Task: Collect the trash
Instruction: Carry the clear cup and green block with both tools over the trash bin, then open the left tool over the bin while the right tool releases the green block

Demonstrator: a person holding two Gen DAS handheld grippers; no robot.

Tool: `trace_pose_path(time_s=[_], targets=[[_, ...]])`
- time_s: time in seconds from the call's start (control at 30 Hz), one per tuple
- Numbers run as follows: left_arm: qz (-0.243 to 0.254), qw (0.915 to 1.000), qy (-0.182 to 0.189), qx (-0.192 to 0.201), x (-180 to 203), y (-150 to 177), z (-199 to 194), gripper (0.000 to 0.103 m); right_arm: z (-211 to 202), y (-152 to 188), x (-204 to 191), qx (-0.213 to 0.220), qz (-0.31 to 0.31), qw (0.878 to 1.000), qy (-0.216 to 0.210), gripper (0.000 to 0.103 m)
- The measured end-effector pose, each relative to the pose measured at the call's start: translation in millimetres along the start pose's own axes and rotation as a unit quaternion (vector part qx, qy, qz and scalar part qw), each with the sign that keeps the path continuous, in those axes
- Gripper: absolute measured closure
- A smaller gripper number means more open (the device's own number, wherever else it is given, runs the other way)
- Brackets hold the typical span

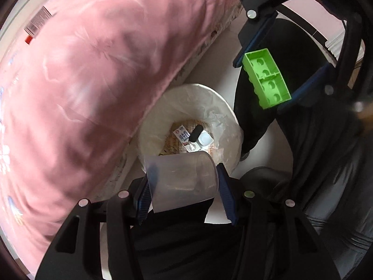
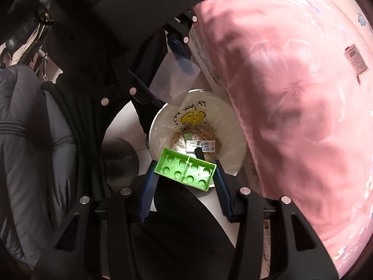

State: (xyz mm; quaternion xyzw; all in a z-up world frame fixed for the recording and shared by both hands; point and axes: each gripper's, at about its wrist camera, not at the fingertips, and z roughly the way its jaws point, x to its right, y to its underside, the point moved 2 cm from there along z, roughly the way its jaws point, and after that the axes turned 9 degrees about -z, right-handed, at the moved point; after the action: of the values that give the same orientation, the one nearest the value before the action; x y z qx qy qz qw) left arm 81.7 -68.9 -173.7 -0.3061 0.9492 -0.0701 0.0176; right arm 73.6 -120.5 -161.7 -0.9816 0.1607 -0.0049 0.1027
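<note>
My left gripper [image 1: 184, 184] is shut on a clear plastic cup [image 1: 181, 179], held tilted just over the near rim of a white bin lined with a plastic bag [image 1: 230, 116]. The cup also shows in the right wrist view [image 2: 172, 79]. My right gripper [image 2: 184, 177] is shut on a green toy brick [image 2: 185, 169], held above the bin's edge [image 2: 235, 121]; the brick also shows in the left wrist view [image 1: 265, 79]. Several bits of trash [image 1: 193, 137] lie in the bin's bottom, among them a small carton [image 2: 202, 145].
A large pink quilt [image 1: 93, 81] bulges beside the bin and overhangs part of it. The person's dark trousers [image 1: 326, 151] and a grey padded jacket [image 2: 28, 144] stand on the other side. White floor [image 1: 275, 154] surrounds the bin.
</note>
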Motion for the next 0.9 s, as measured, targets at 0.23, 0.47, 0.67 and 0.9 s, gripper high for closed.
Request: trace_pose_path(time_s=[0.23, 0.47, 0.67, 0.9], targets=[[-0.014, 0.9996, 0.017, -0.016, -4, 0, 25, 0.050, 26, 1, 9, -0.008, 0.005, 1.000, -0.020, 0.055], [-0.018, 0.9991, 0.019, -0.032, -5, 1, 44, 0.050, 43, 3, 14, -0.013, 0.012, 0.999, -0.033, 0.055], [-0.020, 0.9987, 0.026, -0.038, -4, -1, 58, 0.050, 48, 2, 16, -0.014, 0.013, 0.999, -0.039, 0.055], [-0.025, 0.9983, 0.031, -0.041, -6, -4, 62, 0.050, 55, 1, 21, -0.016, 0.013, 0.999, -0.041, 0.055]])
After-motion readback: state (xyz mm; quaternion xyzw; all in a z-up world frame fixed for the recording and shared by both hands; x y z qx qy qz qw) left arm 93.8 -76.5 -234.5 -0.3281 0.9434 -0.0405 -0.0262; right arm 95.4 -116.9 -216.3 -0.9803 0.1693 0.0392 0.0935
